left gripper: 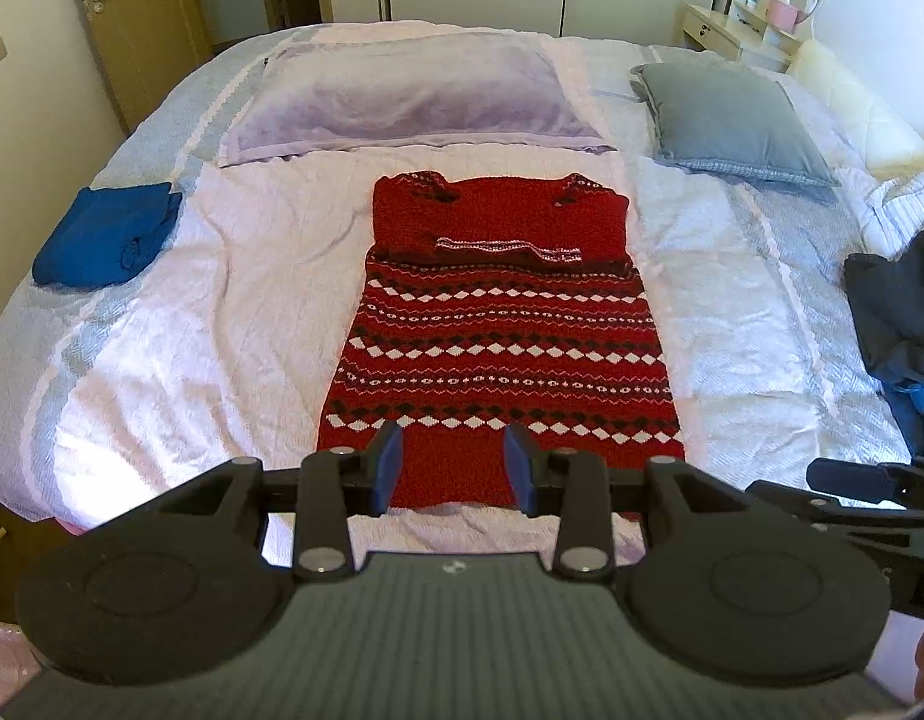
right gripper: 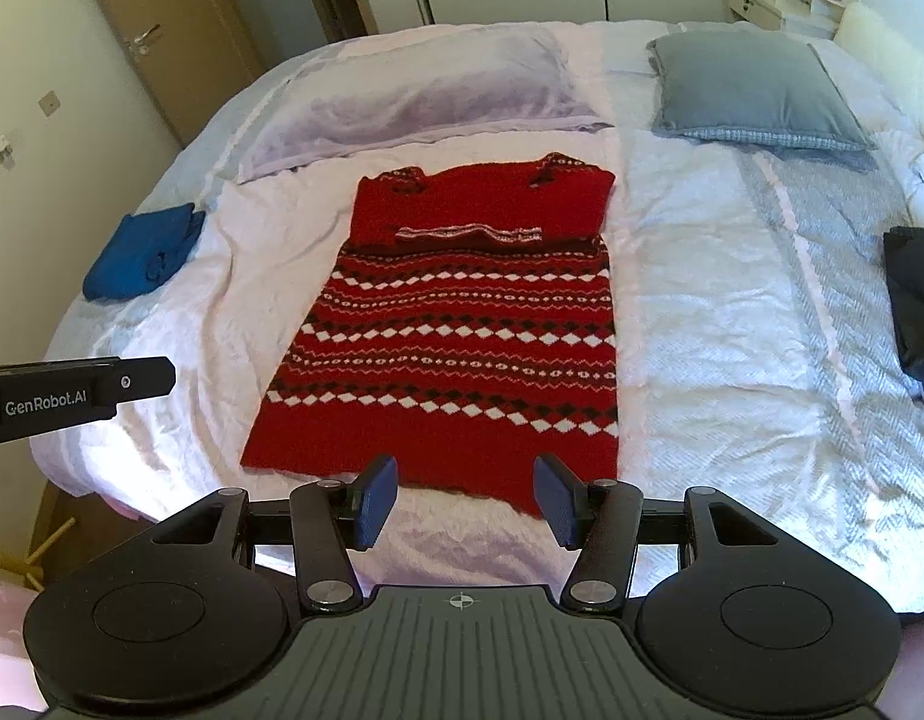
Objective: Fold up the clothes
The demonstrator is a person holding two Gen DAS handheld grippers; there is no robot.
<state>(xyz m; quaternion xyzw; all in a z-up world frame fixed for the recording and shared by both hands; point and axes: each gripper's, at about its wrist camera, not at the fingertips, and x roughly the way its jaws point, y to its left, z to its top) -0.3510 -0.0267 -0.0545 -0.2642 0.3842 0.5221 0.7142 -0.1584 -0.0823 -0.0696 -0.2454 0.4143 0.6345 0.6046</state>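
— Two grippers to report. Left gripper: jaws parted to a medium gap, nothing pinched between the blue pads. Right gripper: jaws parted somewhat wider, also holding nothing.

— And the red patterned sweater?

— Lying flat on the white bed cover, straight ahead of both grippers, neck end away from them. Upper part plain red, with a striped band folded across it. Near hem just beyond the left fingertips and visible in the gap between them. Same in the right wrist view: hem just beyond the fingertips, running past both fingers to each side.

— Touching the cloth?

— Cannot tell for sure. Hem lying flat and smooth by the pads.

— Around the sweater?

— Well to the left of the left gripper, a folded blue garment. Well to the right, at the bed edge, a dark heap of clothes. Beyond the sweater, a lilac pillow. Beyond and to the right, a grey pillow. Both pillows well apart from the grippers.
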